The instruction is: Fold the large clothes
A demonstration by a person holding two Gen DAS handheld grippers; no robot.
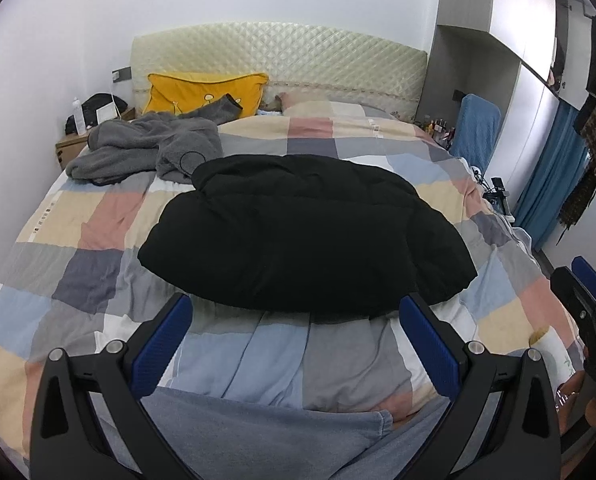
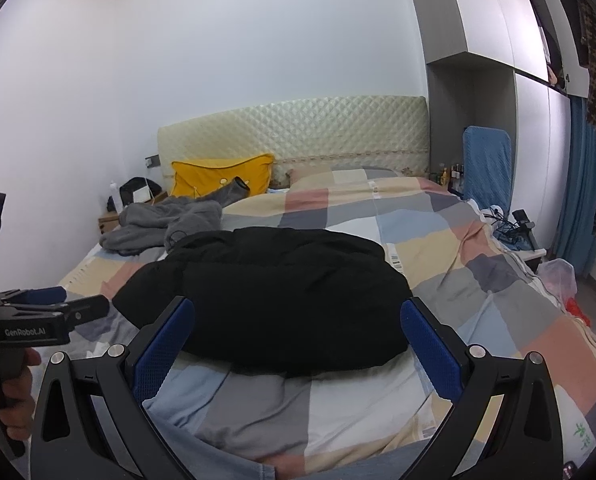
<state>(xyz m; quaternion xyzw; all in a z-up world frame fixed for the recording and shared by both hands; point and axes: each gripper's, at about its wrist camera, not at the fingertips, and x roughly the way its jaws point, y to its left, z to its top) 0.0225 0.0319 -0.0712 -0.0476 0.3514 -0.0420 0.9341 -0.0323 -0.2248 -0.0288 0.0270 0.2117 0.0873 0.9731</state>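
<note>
Left wrist view: left gripper (image 1: 296, 332) and right gripper (image 2: 298, 336), both spread wide and holding nothing, hover near a folded black jacket (image 1: 305, 232) on the checked quilt (image 1: 98, 240).

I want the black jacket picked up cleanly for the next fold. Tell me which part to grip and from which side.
Grip the black jacket along its near edge, the rounded hem closest to both open grippers, one toward each corner. Come in low from the foot of the bed: that edge bulges up off the checked quilt, so the fingers can probably slide around it.
</note>
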